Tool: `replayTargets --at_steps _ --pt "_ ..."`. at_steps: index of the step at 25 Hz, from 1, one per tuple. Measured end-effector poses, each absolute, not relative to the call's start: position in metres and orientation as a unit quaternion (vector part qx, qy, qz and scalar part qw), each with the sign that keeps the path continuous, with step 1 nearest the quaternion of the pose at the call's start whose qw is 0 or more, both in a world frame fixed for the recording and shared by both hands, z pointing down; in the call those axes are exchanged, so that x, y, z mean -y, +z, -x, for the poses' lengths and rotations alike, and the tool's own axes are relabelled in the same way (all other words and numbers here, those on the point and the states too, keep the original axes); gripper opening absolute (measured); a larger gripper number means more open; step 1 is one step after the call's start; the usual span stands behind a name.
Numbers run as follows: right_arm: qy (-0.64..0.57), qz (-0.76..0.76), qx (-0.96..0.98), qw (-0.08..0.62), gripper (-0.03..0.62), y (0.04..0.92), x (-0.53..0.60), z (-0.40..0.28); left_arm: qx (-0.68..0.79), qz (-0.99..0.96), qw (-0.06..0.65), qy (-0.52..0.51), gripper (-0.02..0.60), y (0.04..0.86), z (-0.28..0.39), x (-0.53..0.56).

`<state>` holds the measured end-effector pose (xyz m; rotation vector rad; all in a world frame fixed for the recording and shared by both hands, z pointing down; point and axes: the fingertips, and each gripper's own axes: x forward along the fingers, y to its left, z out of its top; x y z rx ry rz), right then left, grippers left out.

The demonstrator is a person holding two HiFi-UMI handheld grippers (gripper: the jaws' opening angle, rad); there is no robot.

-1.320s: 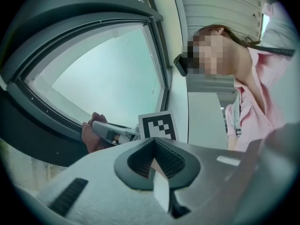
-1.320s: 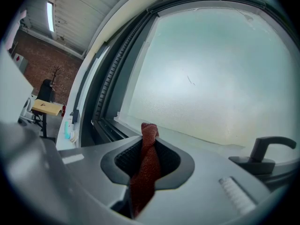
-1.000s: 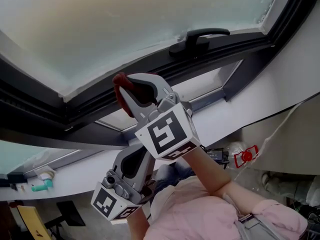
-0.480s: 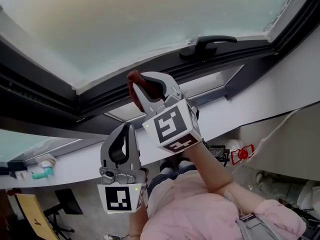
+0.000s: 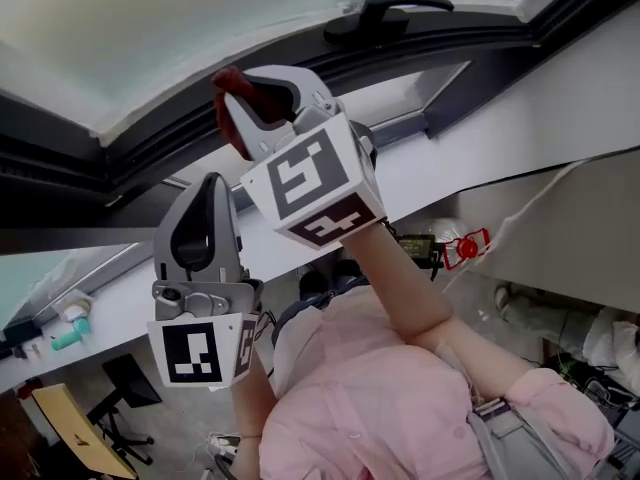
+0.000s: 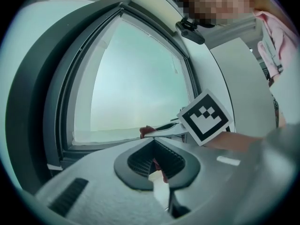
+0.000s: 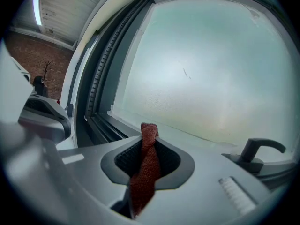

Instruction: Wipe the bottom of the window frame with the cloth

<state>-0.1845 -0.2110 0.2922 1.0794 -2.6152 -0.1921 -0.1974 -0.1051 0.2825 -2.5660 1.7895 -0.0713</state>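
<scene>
cloth (image 7: 146, 172) is held pinched in right gripper (image 5: 243, 96), near window frame (image 5: 300, 74) bottom; left gripper (image 5: 204, 196) is closed, empty. cloth tip should be pressed flat & dragged w/ steady contact.

Place: indoor room, likely an office or workroom.
Window: frosted pane (image 5: 150, 38), dark frame (image 5: 60, 133), handle (image 5: 385, 13).
Below: white sill (image 5: 480, 148), dark chair (image 5: 128, 393) on the floor.
</scene>
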Motion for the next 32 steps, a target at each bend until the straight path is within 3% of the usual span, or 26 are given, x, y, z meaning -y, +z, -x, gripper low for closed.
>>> replayTargets --at_steps 32 --pt "-0.066 -0.376 0.912 0.151 0.067 0.292 0.218 0.15 -0.59 0.808 -0.007 0.002 0.0 0.278 0.169 0.096"
